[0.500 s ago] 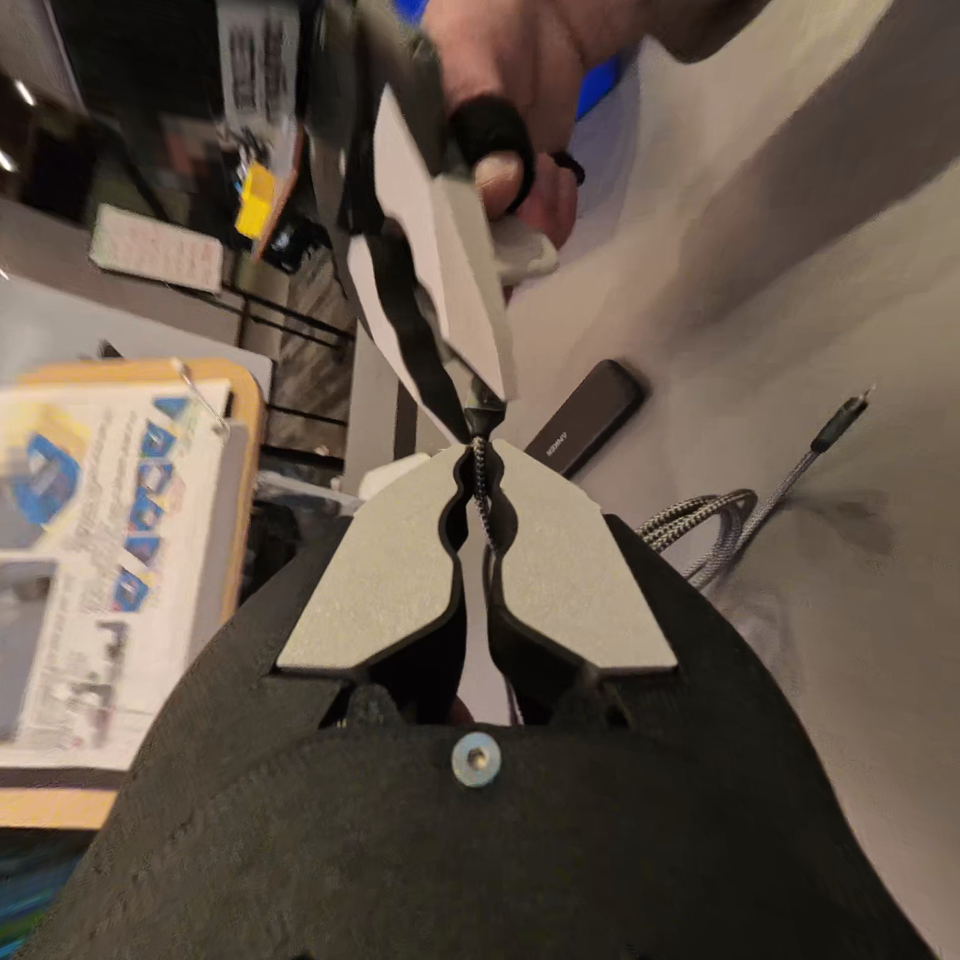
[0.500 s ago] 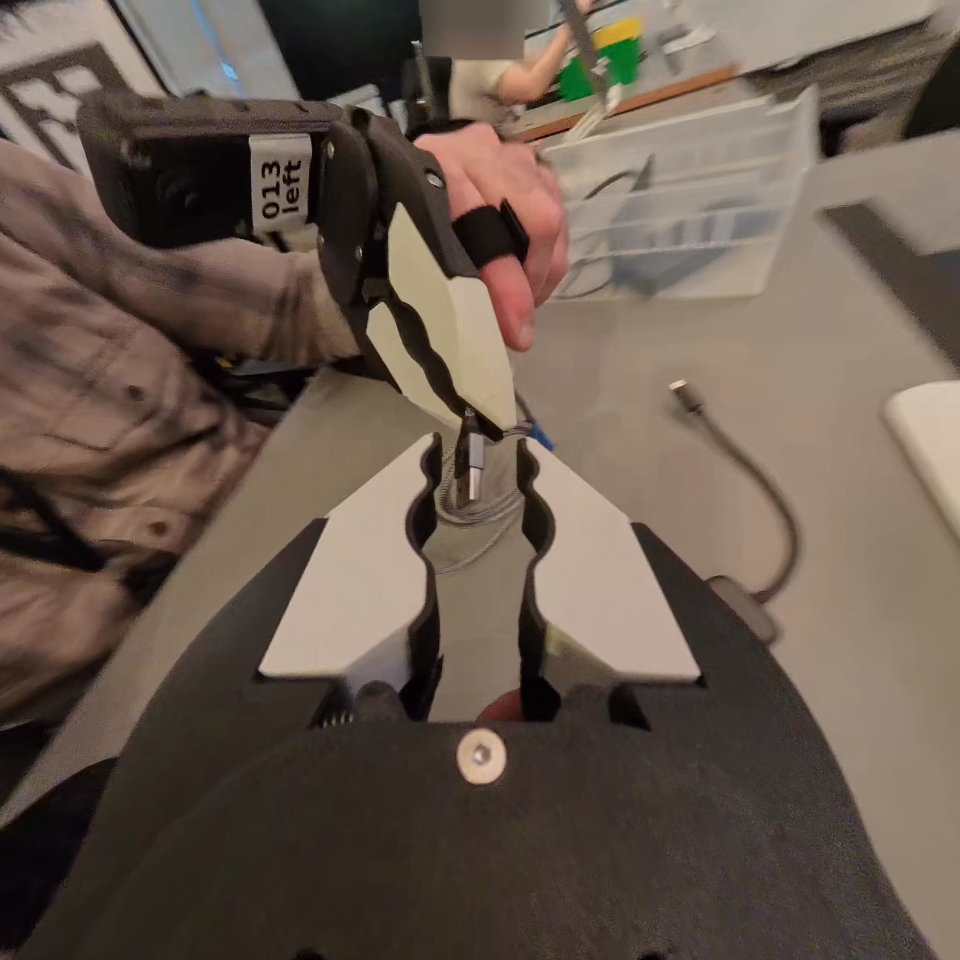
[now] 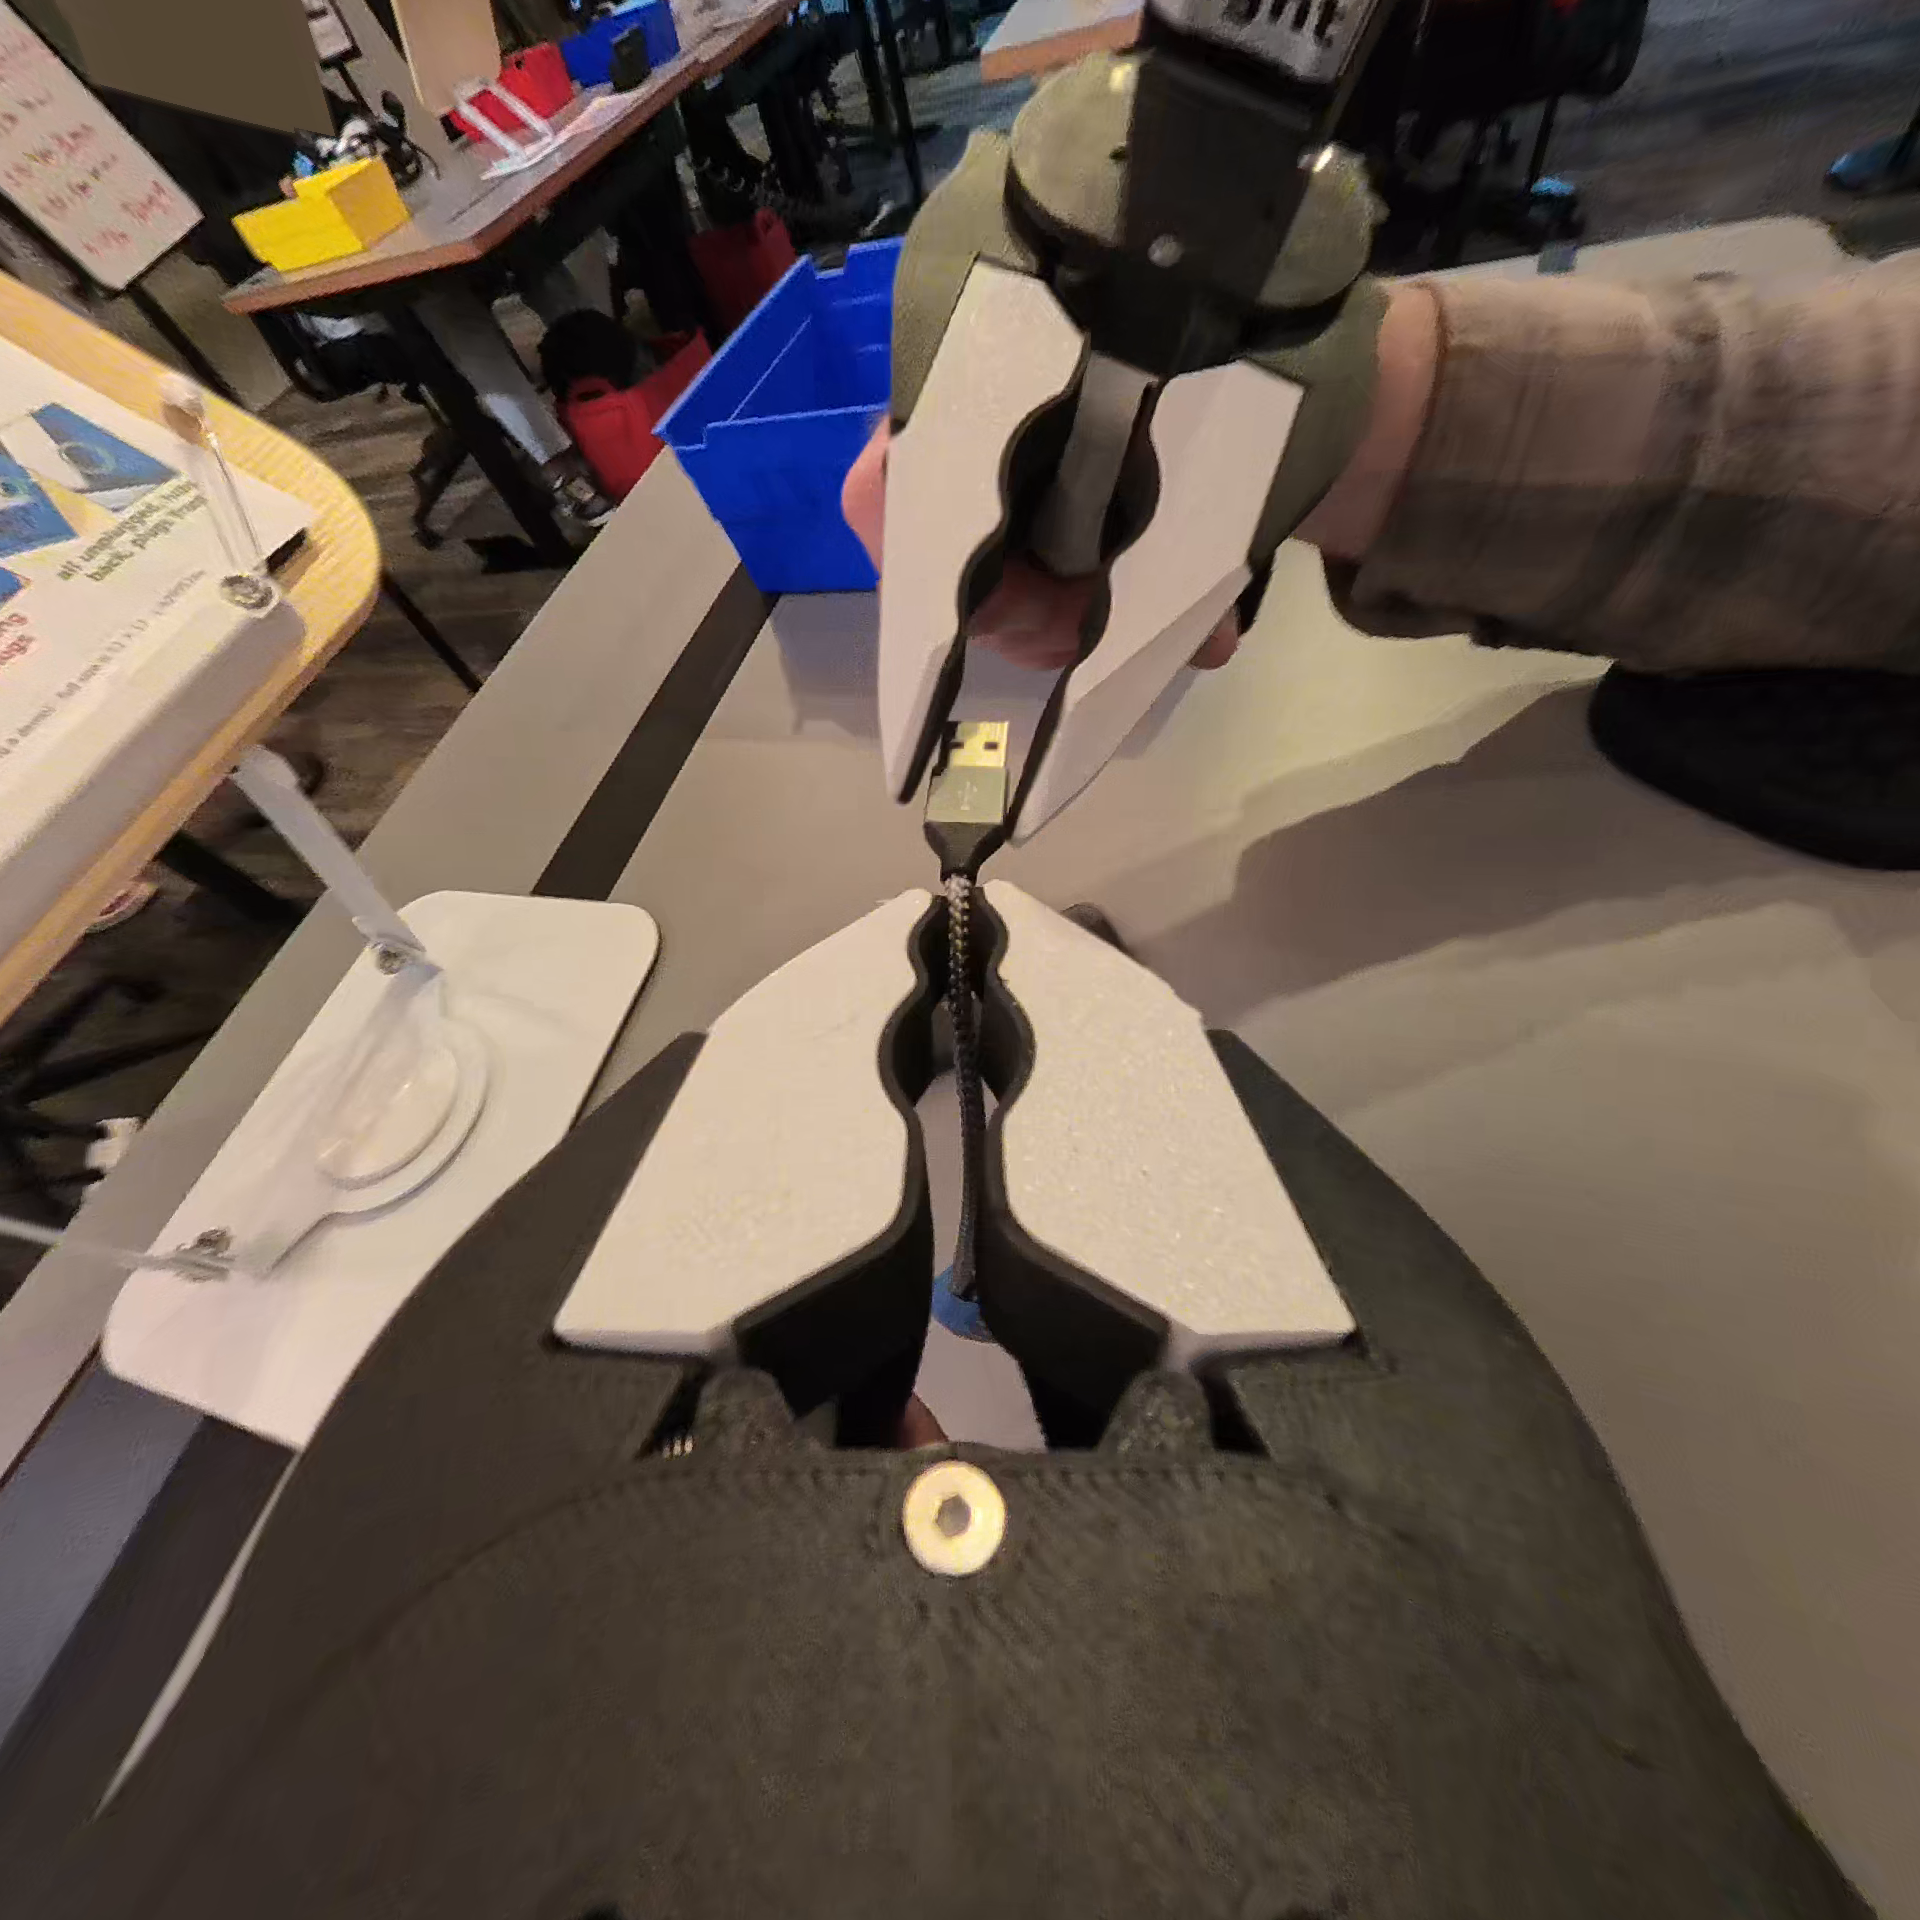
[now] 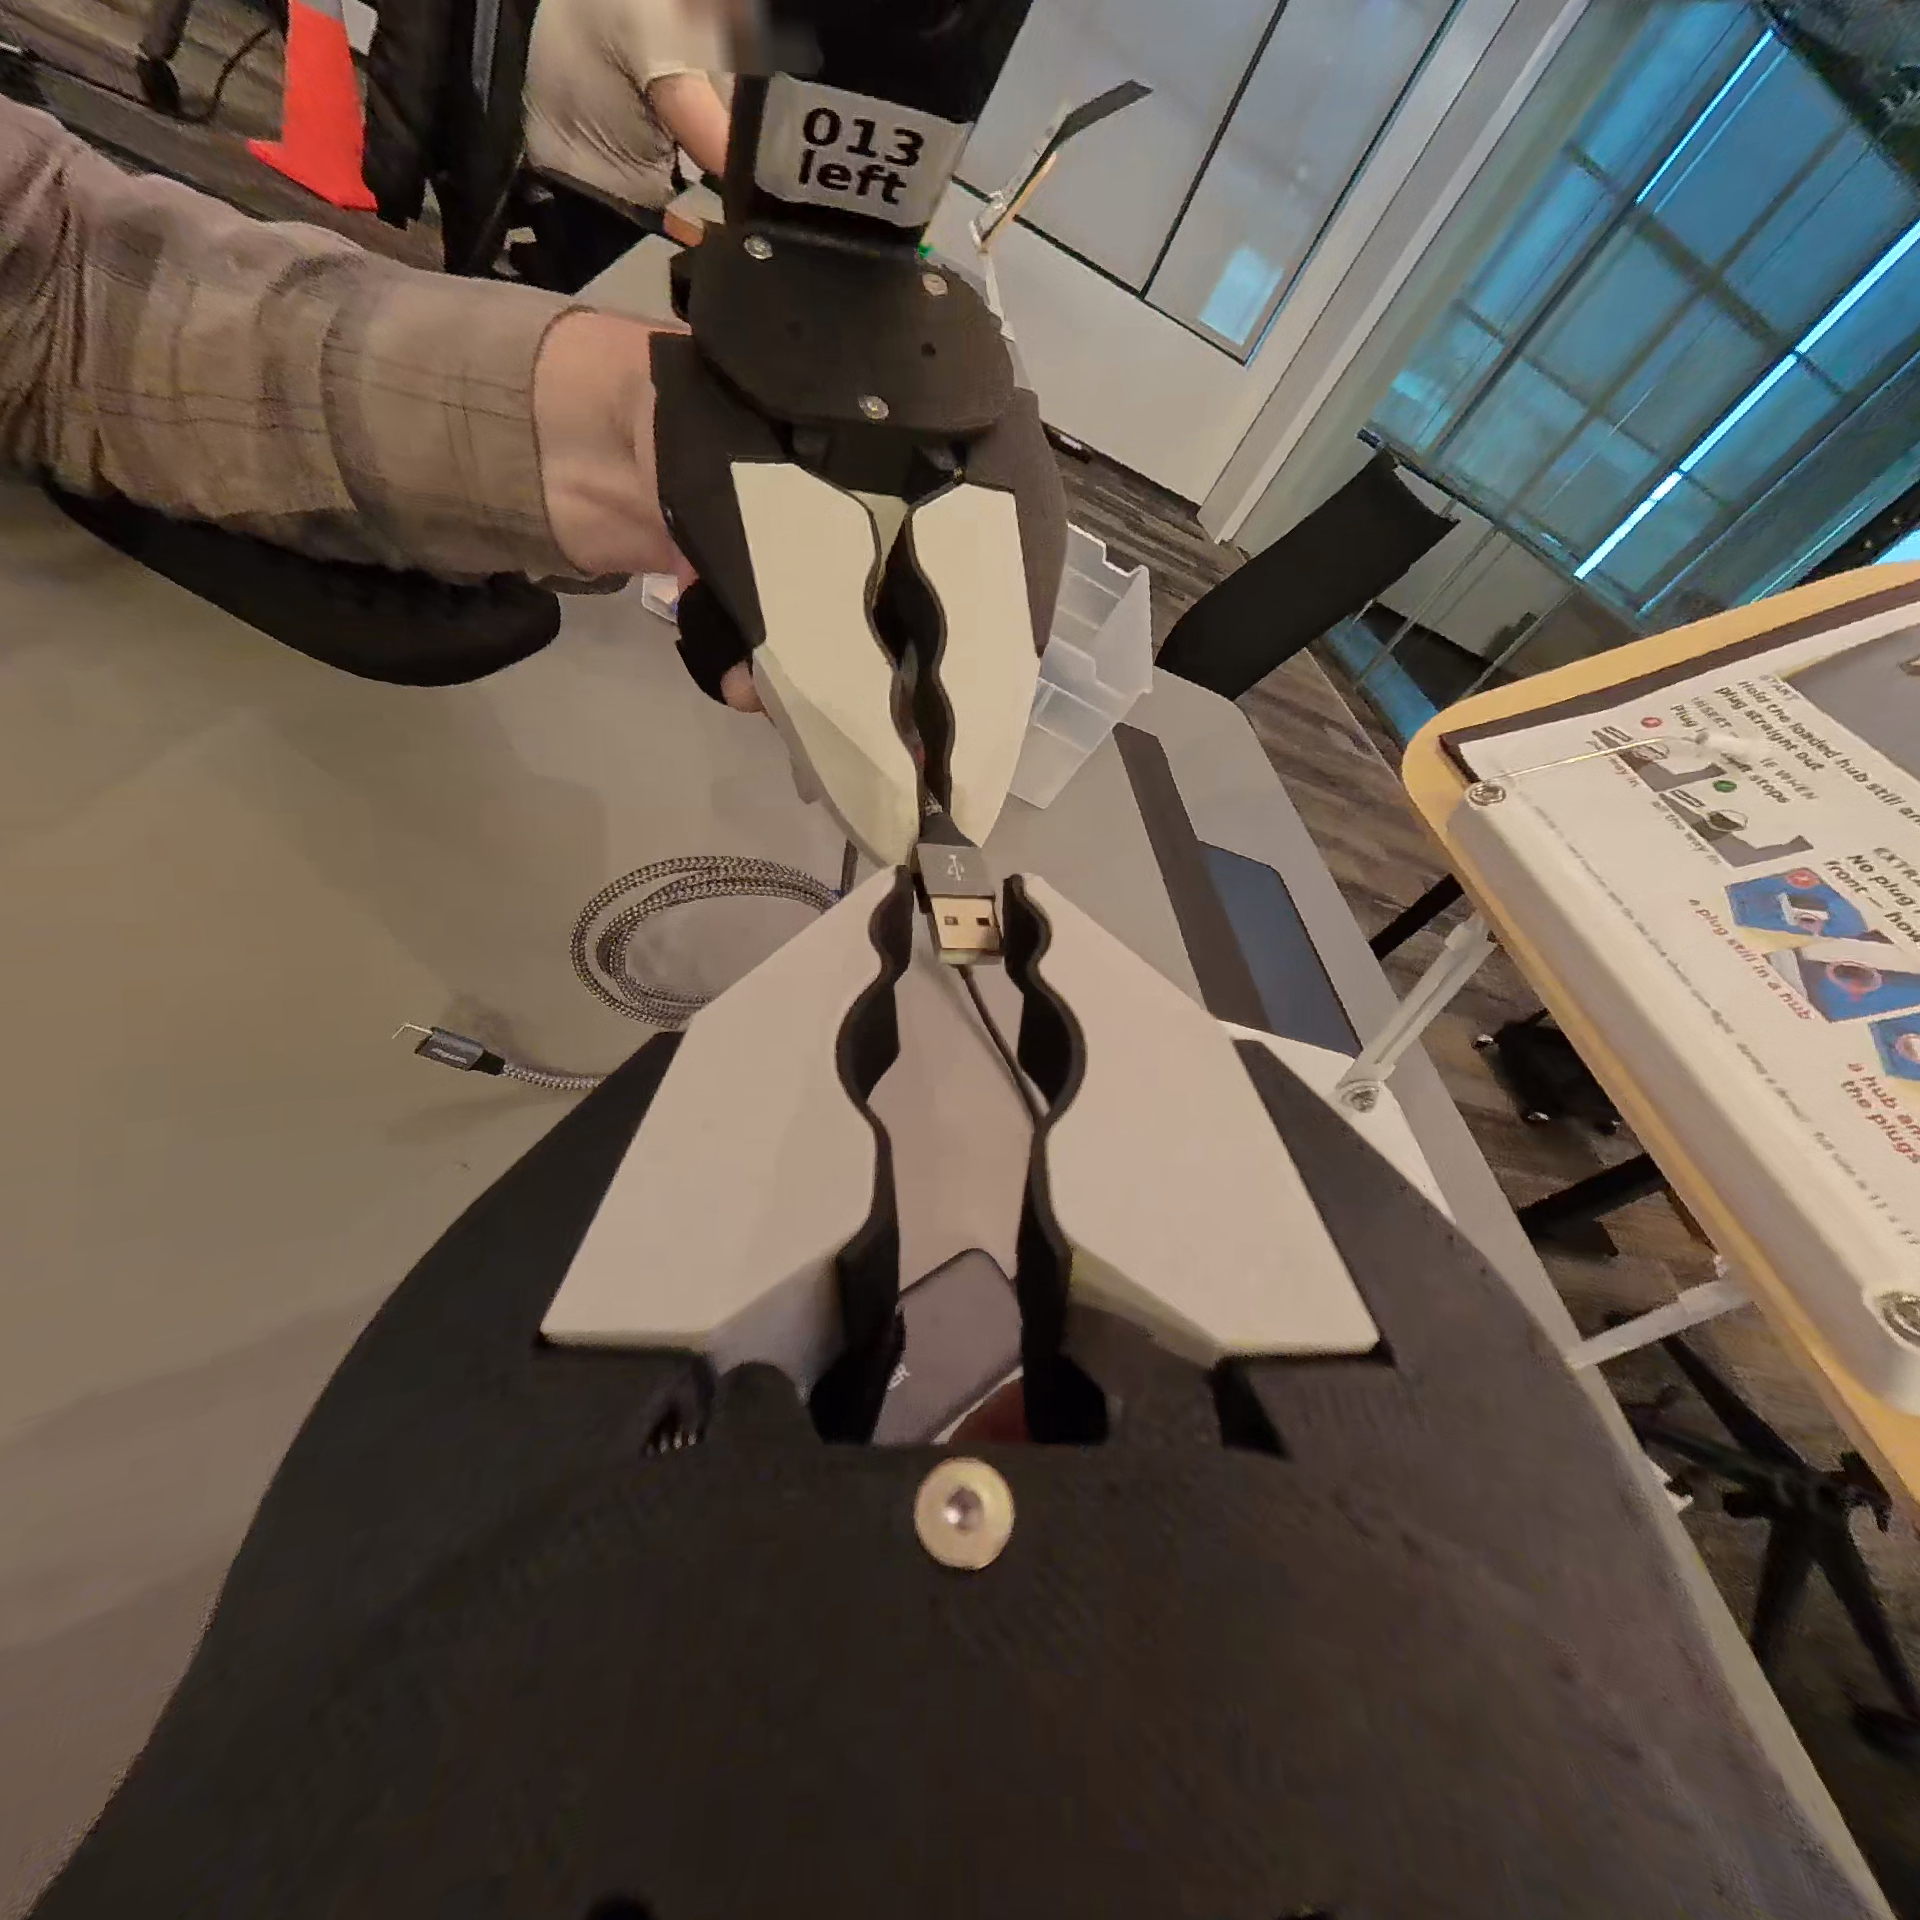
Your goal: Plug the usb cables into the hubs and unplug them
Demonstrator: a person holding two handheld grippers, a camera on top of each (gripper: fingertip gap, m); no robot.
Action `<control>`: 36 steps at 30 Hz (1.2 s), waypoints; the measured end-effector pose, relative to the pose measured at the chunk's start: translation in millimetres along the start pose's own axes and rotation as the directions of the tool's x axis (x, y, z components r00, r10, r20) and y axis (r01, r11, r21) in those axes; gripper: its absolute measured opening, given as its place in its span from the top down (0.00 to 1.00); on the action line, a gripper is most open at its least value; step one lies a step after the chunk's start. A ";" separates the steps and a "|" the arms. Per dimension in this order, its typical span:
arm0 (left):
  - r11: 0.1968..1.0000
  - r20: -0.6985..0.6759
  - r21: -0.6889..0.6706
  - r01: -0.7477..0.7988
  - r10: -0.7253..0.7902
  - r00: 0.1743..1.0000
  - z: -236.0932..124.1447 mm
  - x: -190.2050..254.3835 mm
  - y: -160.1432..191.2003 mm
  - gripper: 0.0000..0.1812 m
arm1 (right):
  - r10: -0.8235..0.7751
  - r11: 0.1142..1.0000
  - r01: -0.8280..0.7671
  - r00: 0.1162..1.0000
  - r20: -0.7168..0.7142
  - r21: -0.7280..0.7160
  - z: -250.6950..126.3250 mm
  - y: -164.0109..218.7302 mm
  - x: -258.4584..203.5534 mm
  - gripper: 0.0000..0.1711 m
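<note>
Grey table (image 4: 260, 831) (coiled cable (image 4: 675, 935) nearby)

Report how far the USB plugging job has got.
Done: the left gripper is shut on the braided cable, lifted off the table. In hand: its USB-A plug sits between the open right gripper fingertips. Left: no plug is in the hub, still lying below.

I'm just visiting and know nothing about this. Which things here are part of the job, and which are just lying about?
In use:
left gripper
right gripper
USB plug
braided cable
hub

Lying about:
blue bin
yellow box
instruction board
clear tray
</note>
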State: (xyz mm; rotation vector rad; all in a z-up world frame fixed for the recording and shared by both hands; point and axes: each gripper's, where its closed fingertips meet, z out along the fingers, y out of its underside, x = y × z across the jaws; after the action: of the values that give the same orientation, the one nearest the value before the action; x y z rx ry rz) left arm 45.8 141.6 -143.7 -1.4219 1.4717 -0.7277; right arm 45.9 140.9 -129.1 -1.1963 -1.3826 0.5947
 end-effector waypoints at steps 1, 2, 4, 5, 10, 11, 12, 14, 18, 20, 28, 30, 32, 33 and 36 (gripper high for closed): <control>1.000 -0.017 0.014 0.017 -0.017 1.000 -0.8 1.3 -1.5 0.98 | 0.000 1.000 0.000 1.000 0.001 0.005 -0.4 -0.7 -0.1 0.92; 0.999 -0.019 0.015 0.030 -0.029 0.999 -0.9 0.5 -1.2 0.98 | 0.001 1.000 -0.001 1.000 -0.003 0.015 -1.1 -2.4 0.6 0.91; 0.999 -0.031 0.030 0.039 -0.038 0.999 -1.6 1.4 -2.6 0.99 | 0.021 0.999 -0.021 1.000 0.015 0.028 -2.0 -4.4 -0.4 0.92; 0.998 -0.043 0.042 0.051 -0.049 0.998 -2.3 2.3 -4.2 0.99 | 0.028 0.999 -0.029 0.999 0.025 0.036 -2.3 -5.4 -1.2 0.92; 0.993 -0.068 0.093 0.071 -0.065 0.996 -5.6 4.0 -11.2 0.99 | 0.125 0.986 -0.133 0.989 0.081 0.103 -4.3 -13.5 -2.9 0.93; 0.992 -0.069 0.109 0.067 -0.060 0.996 -6.8 4.4 -14.0 0.98 | 0.142 0.980 -0.153 0.986 0.092 0.124 -4.9 -15.9 -2.9 0.93; 0.989 -0.067 0.129 0.068 -0.060 0.996 -8.1 4.3 -17.0 0.98 | 0.155 0.975 -0.168 0.983 0.098 0.144 -5.5 -18.4 -2.4 0.93; 0.982 -0.067 0.173 0.076 -0.065 0.996 -10.4 3.7 -23.8 0.91 | 0.176 0.964 -0.193 0.979 0.106 0.180 -7.1 -23.5 -1.0 0.93; 0.948 -0.097 0.298 0.115 -0.090 0.991 -17.9 3.9 -41.3 0.79 | 0.212 0.938 -0.234 0.971 0.109 0.255 -11.2 -33.9 4.1 0.93; 0.924 -0.113 0.355 0.140 -0.106 0.988 -23.1 2.7 -49.5 0.78 | 0.220 0.927 -0.243 0.969 0.109 0.285 -13.4 -38.6 6.0 0.93; 0.885 -0.207 0.394 0.248 -0.177 0.962 -24.1 8.4 -59.1 0.84 | 0.161 0.938 -0.180 0.983 0.085 0.297 -10.8 -47.7 1.5 0.93; 0.885 -0.214 0.385 0.261 -0.190 0.958 -21.6 9.5 -57.8 0.85 | 0.153 0.937 -0.169 0.985 0.076 0.305 -10.9 -50.4 1.8 0.93; 0.876 -0.227 0.395 0.278 -0.200 0.953 -21.1 10.5 -58.8 0.87 | 0.152 0.935 -0.167 0.986 0.071 0.312 -11.9 -52.6 2.5 0.93; 0.868 -0.240 0.403 0.290 -0.206 0.949 -21.6 11.3 -60.3 0.88 | 0.151 0.935 -0.165 0.986 0.068 0.315 -12.6 -53.0 3.0 0.93; 0.851 -0.252 0.427 0.305 -0.212 0.944 -21.9 12.7 -63.4 0.90 | 0.148 0.932 -0.163 0.986 0.071 0.323 -14.7 -54.4 3.1 0.93</control>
State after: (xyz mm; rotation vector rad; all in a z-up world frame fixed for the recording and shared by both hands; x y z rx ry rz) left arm 53.9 115.5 -81.2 -1.2071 1.1463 -1.3284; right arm 43.2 120.4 -76.6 -1.0304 -1.1755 0.9313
